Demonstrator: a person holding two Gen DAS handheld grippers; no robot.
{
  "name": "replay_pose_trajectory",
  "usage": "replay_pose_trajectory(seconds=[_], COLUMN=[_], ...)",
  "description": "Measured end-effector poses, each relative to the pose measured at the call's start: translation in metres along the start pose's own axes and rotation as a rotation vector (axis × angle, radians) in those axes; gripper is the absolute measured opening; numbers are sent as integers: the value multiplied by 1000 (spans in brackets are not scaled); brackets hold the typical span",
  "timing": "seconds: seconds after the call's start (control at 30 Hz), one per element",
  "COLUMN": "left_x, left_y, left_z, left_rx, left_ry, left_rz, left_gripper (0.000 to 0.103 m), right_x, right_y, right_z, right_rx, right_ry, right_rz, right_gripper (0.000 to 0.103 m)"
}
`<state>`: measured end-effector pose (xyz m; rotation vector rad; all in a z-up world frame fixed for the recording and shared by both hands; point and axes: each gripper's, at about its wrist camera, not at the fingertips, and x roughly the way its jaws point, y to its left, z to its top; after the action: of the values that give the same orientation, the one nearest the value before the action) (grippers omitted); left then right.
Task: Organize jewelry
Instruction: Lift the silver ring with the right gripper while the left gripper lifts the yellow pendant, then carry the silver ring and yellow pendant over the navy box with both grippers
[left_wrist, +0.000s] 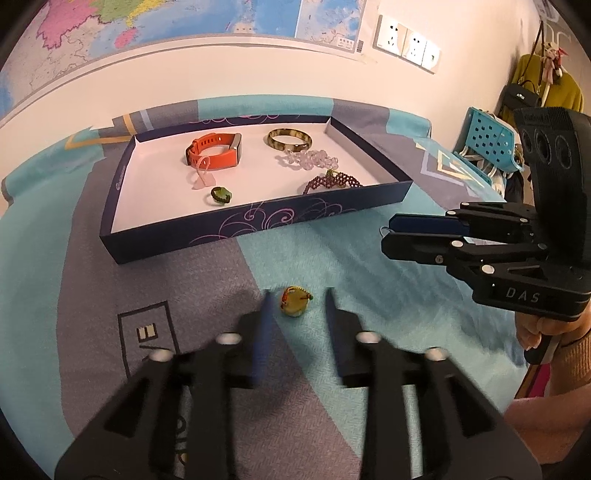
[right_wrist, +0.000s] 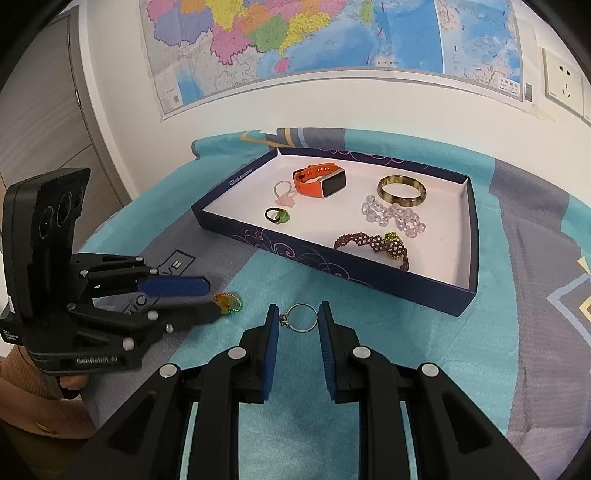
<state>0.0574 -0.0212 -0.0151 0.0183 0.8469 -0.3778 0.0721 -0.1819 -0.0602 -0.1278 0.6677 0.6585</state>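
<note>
Jewelry tray (right_wrist: 369, 284) ahead on the bedspread (right_wrist: 517, 332), two pieces outside it.
Between my right gripper (right_wrist: 298, 317) pads a silver ring (right_wrist: 301, 318) is pinched upright, hoop facing me, stone toward the left pad. My left gripper (left_wrist: 299, 301) stands partly open around a yellow pendant (left_wrist: 294, 301) lying flat, untouched. The tray's near wall lies just beyond; open cloth either side.

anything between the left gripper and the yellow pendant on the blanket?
Nothing visible. The yellow pendant lies on the blanket between the left gripper's open fingers, pads clear of it.
</note>
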Motion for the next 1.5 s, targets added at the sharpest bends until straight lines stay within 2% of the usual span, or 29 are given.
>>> replay_pose_trajectory(seconds=[0.17, 0.3, 0.4, 0.77, 1.5], left_x=[12, 18, 18, 2, -21], left_y=[0, -1, -2, -1, 7], left_z=[1, 4, 4, 7, 41], left_rx=[7, 16, 22, 14, 7], left_ry=[35, 48, 45, -8, -106], left_rz=[3, 8, 20, 18, 38], left_gripper=[33, 21, 19, 19, 19], right_x=[1, 2, 1, -4, -8], right_y=[0, -2, -2, -4, -13], right_z=[-2, -2, -2, 2, 33], right_rx=[0, 1, 3, 0, -16], right_ry=[5, 6, 5, -16, -69], right_rz=[3, 4, 4, -6, -26], right_gripper=[20, 20, 20, 20, 20])
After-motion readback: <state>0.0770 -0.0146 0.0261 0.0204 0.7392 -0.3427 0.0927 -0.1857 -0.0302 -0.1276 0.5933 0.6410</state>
